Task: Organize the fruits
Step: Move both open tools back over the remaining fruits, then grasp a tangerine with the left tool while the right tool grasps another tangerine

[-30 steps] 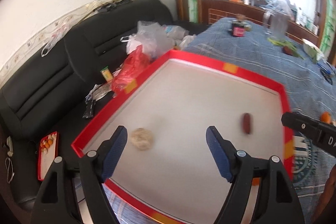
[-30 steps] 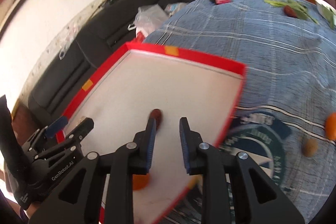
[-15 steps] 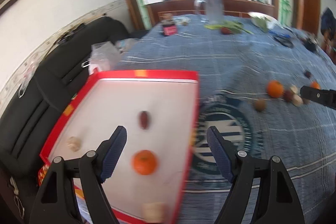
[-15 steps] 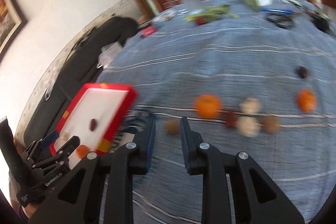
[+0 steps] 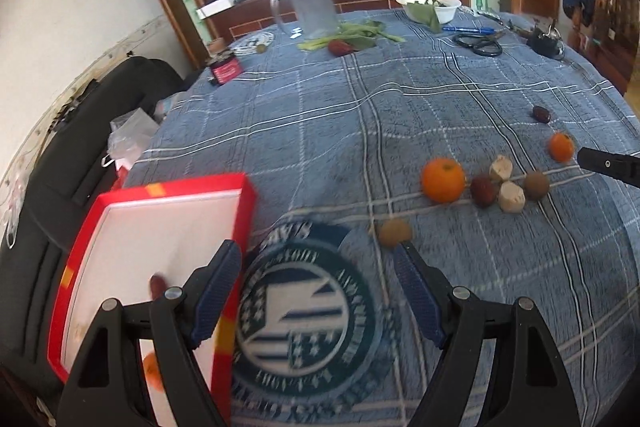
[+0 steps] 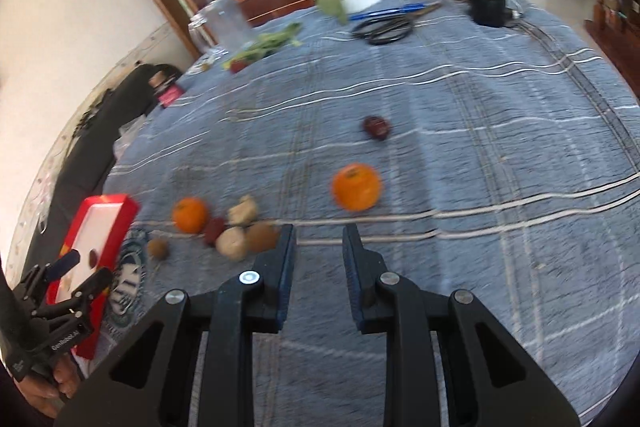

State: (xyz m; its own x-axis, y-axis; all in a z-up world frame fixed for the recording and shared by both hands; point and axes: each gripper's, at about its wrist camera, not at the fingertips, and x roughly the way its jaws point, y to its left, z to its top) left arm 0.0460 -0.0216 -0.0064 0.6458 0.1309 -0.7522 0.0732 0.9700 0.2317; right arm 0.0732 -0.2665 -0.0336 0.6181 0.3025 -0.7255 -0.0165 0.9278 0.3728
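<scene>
Swinging off the red tray (image 5: 244, 211), both grippers now face loose fruit: left gripper (image 5: 316, 291) wide, empty; right gripper (image 6: 318, 259) nearly together, empty; nearest orange (image 6: 356, 187) ahead, uncollected.

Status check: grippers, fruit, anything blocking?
Left gripper open, empty, by red tray. Right gripper nearly closed, empty, short of lone orange. Fruit cluster loose on tablecloth. Path clear.

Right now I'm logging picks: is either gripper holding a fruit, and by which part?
Nothing is held. The left gripper and the right gripper both have empty jaws above the cloth.
</scene>
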